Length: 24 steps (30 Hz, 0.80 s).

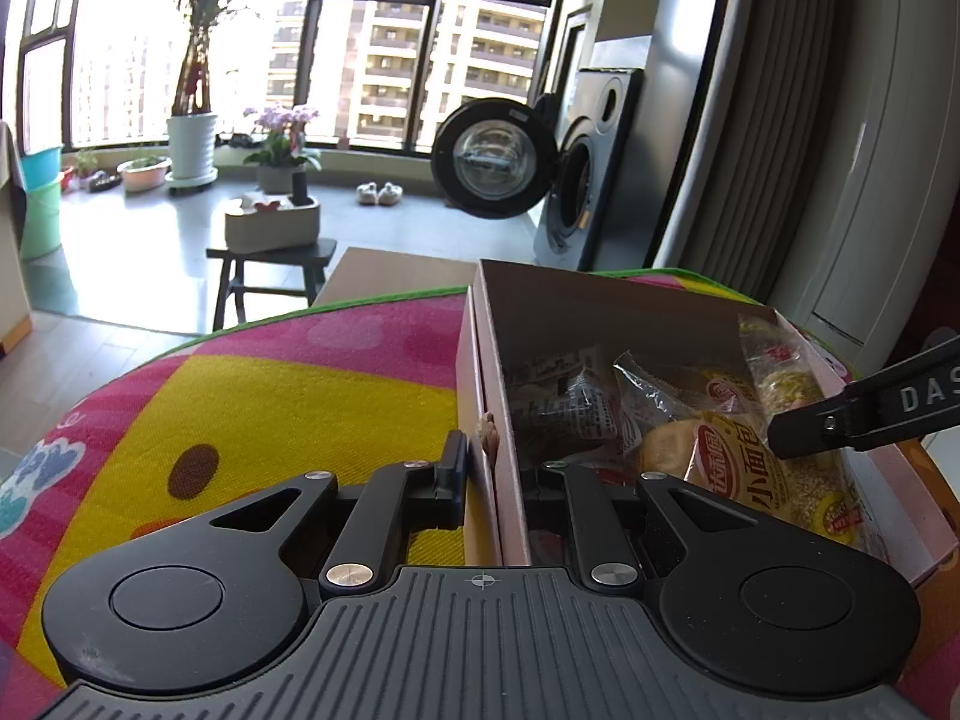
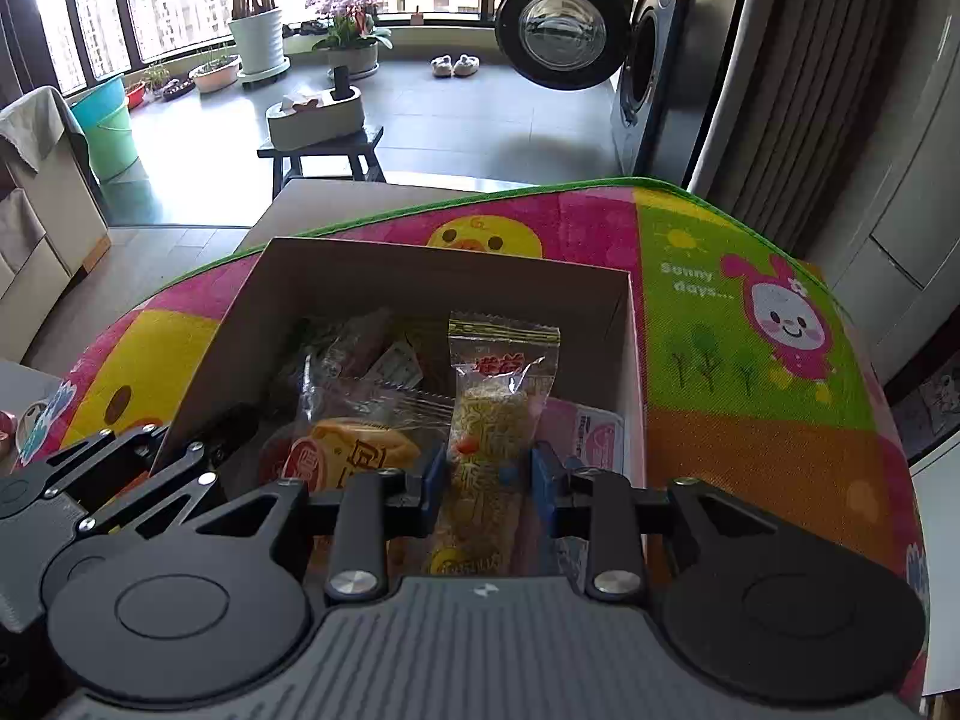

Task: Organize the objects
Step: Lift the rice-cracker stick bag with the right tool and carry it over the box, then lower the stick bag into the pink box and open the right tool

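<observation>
Nearest, in the left wrist view, left gripper (image 1: 489, 468) straddling the left wall of the cardboard box (image 1: 486, 360), one finger outside on the mat, the other inside and largely hidden; clamped onto that wall, it seems, though pad contact on the inner side cannot be told for sure; box resting on a bright cartoon play mat (image 1: 270, 396).

In the right wrist view, right gripper (image 2: 489, 480) lowered into the box (image 2: 420, 276), blue pads on either side of a long clear packet of yellowish crispy snack (image 2: 495, 414); jaws narrow, just at the packet's sides, firm grip or mere touch not clear; packet standing nearly upright inside the box toward its right side.

Just left of it, a small bread bun in an orange and clear wrapper (image 2: 354, 450), lying inside the box; behind, darker crinkled wrappers (image 2: 342, 348), contents unreadable; to the right, a pale pink package (image 2: 591, 438) against the right wall.

Beyond the mat's green edge, a dark stool (image 2: 324, 150) bearing a light oval organiser (image 2: 315, 114); farther off, a washing machine (image 2: 648, 48) with round door swung open, slippers (image 2: 455, 66), potted plants (image 2: 351, 18) along the window.
</observation>
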{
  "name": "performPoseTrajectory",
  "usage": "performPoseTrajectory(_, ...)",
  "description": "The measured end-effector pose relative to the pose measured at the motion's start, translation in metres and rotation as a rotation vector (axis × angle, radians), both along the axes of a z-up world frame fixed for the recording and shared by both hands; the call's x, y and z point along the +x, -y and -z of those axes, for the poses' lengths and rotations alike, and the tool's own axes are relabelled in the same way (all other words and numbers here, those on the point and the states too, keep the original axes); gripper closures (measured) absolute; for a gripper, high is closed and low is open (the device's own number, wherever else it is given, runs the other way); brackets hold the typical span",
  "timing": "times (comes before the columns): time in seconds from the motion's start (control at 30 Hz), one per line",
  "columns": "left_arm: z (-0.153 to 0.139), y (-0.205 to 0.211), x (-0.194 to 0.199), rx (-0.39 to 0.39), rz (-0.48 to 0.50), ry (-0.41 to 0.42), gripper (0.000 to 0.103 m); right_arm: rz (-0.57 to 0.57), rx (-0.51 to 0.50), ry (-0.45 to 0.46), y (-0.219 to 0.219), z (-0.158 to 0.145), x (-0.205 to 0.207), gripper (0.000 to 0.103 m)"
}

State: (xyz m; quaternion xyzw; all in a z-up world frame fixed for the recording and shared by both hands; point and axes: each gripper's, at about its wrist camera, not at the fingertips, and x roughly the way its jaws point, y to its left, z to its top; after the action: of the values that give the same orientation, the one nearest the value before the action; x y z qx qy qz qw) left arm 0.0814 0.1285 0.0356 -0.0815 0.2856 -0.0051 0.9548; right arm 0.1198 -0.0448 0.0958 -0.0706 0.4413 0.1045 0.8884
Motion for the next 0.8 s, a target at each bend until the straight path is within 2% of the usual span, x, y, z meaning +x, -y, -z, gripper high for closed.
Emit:
performPoseTrajectory(0.2, 0.001, 0.002, 0.0, 0.001, 0.0, -0.001, 0.088, 0.007, -0.04, 0.05, -0.003, 0.001, 0.001, 0.074)
performPoseTrajectory(0.3, 0.001, 0.002, 0.0, 0.001, 0.0, -0.001, 0.088, 0.001, -0.015, 0.05, 0.001, 0.0, -0.004, 0.074)
performPoseTrajectory(0.43, 0.001, 0.002, -0.001, 0.001, 0.0, -0.001, 0.088, -0.045, 0.07, 0.034, 0.005, -0.005, -0.009, 0.074)
performPoseTrajectory(0.67, 0.001, 0.001, 0.0, 0.0, 0.0, -0.001, 0.088, 0.008, 0.046, 0.112, 0.016, -0.014, -0.008, 0.069)
performPoseTrajectory(0.8, 0.001, 0.001, 0.0, 0.0, 0.0, -0.001, 0.088, 0.021, 0.056, 0.09, 0.029, -0.014, -0.01, 0.069)
